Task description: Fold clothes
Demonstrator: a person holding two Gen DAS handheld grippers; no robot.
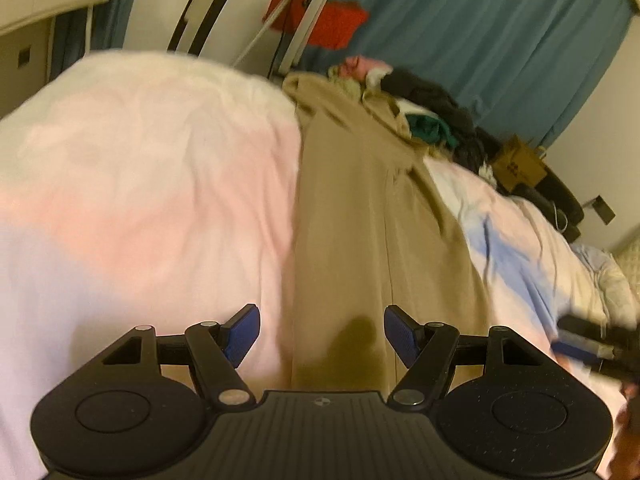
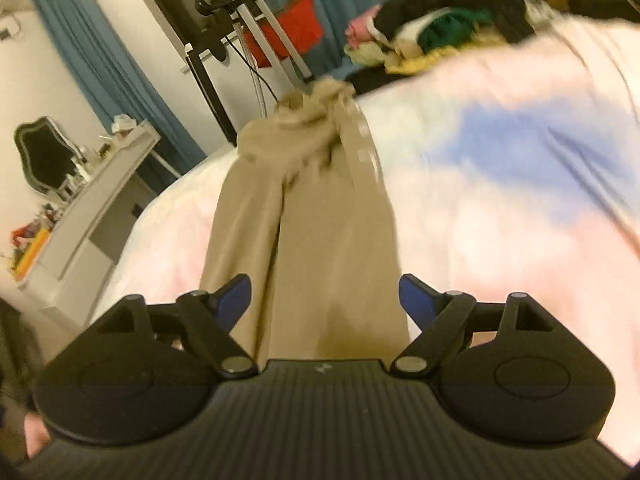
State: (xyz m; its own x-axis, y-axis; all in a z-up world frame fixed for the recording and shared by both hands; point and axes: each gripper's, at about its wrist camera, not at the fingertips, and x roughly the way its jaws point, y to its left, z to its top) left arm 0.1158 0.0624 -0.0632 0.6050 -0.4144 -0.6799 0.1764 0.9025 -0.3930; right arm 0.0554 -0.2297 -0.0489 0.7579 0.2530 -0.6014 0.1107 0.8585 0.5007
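A pair of tan trousers (image 1: 360, 208) lies stretched lengthwise on a pink, white and blue bedspread (image 1: 152, 184). My left gripper (image 1: 322, 330) is open and empty, just above the near end of the trousers, straddling their left edge. In the right wrist view the same trousers (image 2: 312, 216) run away from me, legs side by side, the bunched end at the far side. My right gripper (image 2: 325, 298) is open and empty above the near end, one finger on each side of the cloth. The right gripper also shows at the right edge of the left wrist view (image 1: 592, 344).
A heap of mixed clothes (image 2: 432, 24) sits at the far side of the bed (image 2: 500, 168). A garment steamer stand (image 2: 256, 32) and blue curtains (image 1: 480, 20) are beyond the bed. A white dresser (image 2: 92, 208) with clutter stands to the left.
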